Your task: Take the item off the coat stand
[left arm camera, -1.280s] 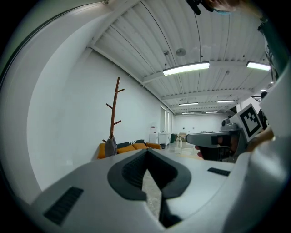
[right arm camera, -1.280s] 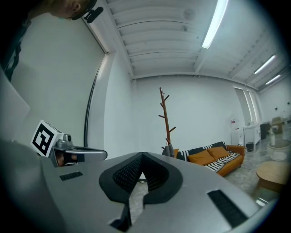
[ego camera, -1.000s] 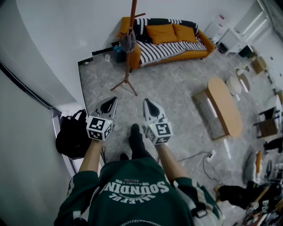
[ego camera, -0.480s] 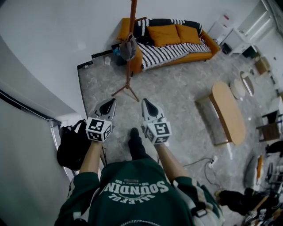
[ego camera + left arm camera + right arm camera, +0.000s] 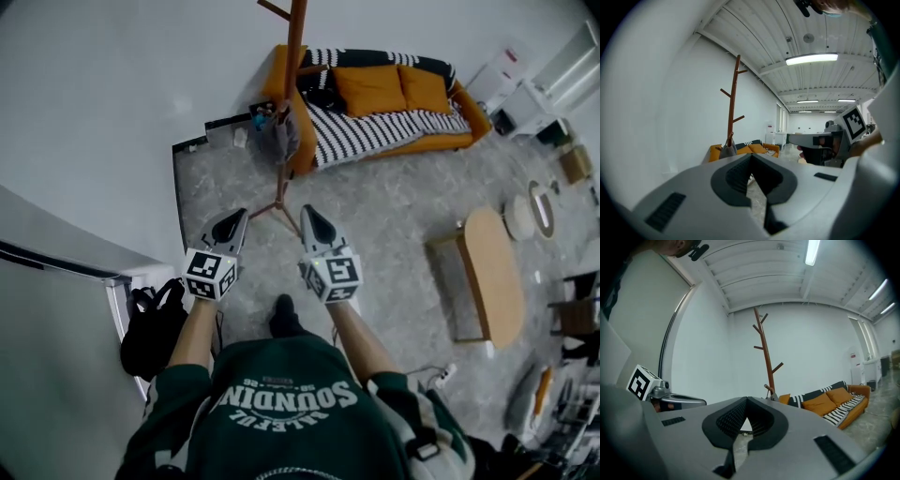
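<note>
A brown wooden coat stand [image 5: 292, 94] rises from the grey floor in front of me, near the end of the sofa. A grey item [image 5: 286, 133] hangs low on its pole. The left gripper view has the stand [image 5: 732, 108] and the item [image 5: 727, 149] ahead, left of centre. The stand [image 5: 765, 352] is also ahead in the right gripper view. My left gripper [image 5: 239, 215] and right gripper [image 5: 307, 213] are held side by side, short of the stand's feet. Both are shut with nothing between the jaws.
An orange sofa [image 5: 394, 98] with a striped blanket stands behind the coat stand against the white wall. A wooden coffee table [image 5: 492, 277] lies to the right. A black bag [image 5: 155, 323] sits at the left by the wall corner. My foot [image 5: 284, 314] is below the grippers.
I have walked towards the coat stand, which now stands closer and larger in the head view. Both grippers came forward with me and stayed shut and side by side.
</note>
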The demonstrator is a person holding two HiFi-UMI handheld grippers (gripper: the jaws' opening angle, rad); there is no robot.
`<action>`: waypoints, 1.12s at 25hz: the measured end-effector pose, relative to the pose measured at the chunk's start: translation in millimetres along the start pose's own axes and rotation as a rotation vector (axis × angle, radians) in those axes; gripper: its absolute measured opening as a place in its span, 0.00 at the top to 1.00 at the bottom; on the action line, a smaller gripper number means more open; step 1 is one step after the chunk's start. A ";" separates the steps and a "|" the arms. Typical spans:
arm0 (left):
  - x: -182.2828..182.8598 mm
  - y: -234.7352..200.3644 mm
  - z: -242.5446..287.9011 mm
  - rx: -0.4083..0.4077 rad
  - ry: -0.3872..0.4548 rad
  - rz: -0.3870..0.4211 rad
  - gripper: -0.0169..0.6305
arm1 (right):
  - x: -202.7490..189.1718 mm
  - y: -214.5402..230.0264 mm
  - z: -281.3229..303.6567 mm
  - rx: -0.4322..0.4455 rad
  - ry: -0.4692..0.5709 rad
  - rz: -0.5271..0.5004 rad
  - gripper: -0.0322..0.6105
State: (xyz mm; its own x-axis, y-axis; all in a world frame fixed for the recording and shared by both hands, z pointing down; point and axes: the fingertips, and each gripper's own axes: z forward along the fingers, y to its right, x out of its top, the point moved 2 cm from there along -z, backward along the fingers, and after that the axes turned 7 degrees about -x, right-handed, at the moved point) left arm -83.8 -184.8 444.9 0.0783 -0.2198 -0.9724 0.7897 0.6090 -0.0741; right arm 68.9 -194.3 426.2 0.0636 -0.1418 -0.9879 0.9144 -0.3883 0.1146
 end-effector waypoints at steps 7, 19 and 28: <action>24.1 -50.4 68.4 0.039 0.006 -0.009 0.97 | 20.2 36.1 87.2 0.049 -0.002 -0.009 0.95; 24.2 -63.5 100.3 0.022 -0.005 -0.002 0.97 | 9.0 40.8 116.4 0.108 -0.017 -0.017 0.95; 23.4 -67.7 101.1 -0.015 0.003 -0.002 0.97 | 11.4 35.6 108.9 0.066 -0.030 -0.049 0.95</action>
State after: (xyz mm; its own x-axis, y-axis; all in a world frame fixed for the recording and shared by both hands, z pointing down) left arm -73.8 -308.2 449.6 0.0748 -0.2193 -0.9728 0.7807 0.6198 -0.0797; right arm 58.6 -308.9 430.5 0.0064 -0.1484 -0.9889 0.8875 -0.4547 0.0740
